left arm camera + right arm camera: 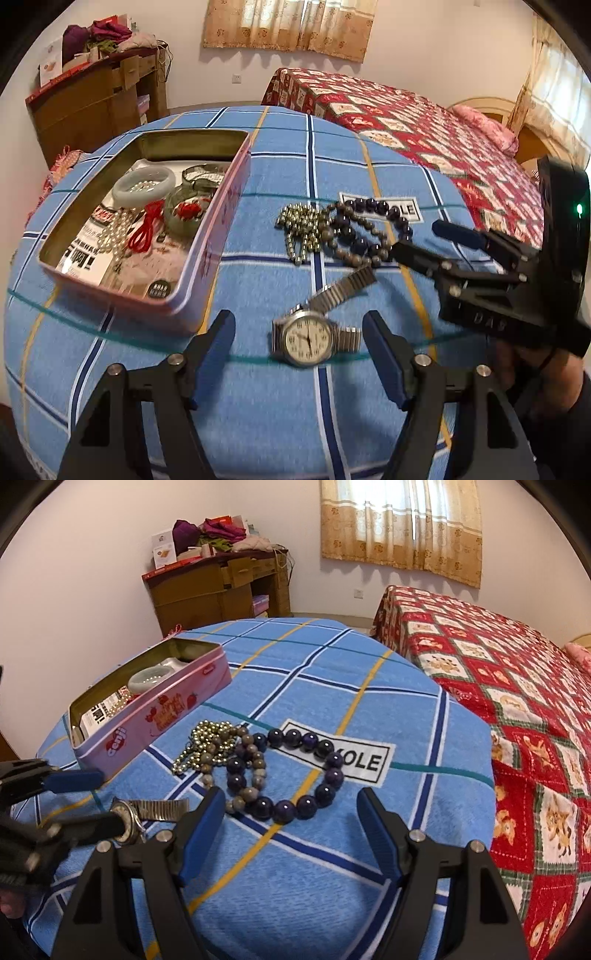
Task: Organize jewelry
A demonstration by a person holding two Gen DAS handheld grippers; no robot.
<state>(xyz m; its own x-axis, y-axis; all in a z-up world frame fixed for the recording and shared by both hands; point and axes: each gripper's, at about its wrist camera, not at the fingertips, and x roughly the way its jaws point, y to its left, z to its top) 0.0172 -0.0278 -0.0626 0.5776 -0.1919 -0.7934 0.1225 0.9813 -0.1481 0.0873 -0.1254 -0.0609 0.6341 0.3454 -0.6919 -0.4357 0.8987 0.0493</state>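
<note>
Left gripper [299,354] spread wide, blue pads [218,350] standing clear on either side of the wristwatch [308,341], not pressing it. Watch lying face up on the blue plaid cloth [258,406] over the tabletop, right between the jaws, metal stretch band trailing away ahead and a bit to the right. From the right wrist view, same watch tucked against the left gripper's near finger, so can't quite tell whether one pad brushes the case.

Ahead of the left gripper and off to its left: pink tin [207,266], lid off, already holding a pale jade bangle [144,182], a greenish bangle [184,216] with something red inside, a red cord [146,229], a pearl strand [114,232] and a darker bangle [205,177] at the back.

Right gripper [291,823] also spread wide, nothing between the pads, hovering just short of the bead pile. Straight ahead of it, nearly at the fingertips: big dark purple bead bracelet [295,771] lying over a white label with black lettering [354,760]. Slightly left of that, a brown-grey bead bracelet [247,771] tangled into it, then a heap of small gold beads [205,747] further left, near the tin.

Beyond the tabletop: bed with red patterned quilt [498,686], wooden desk [221,594] with clothes piled on top.
</note>
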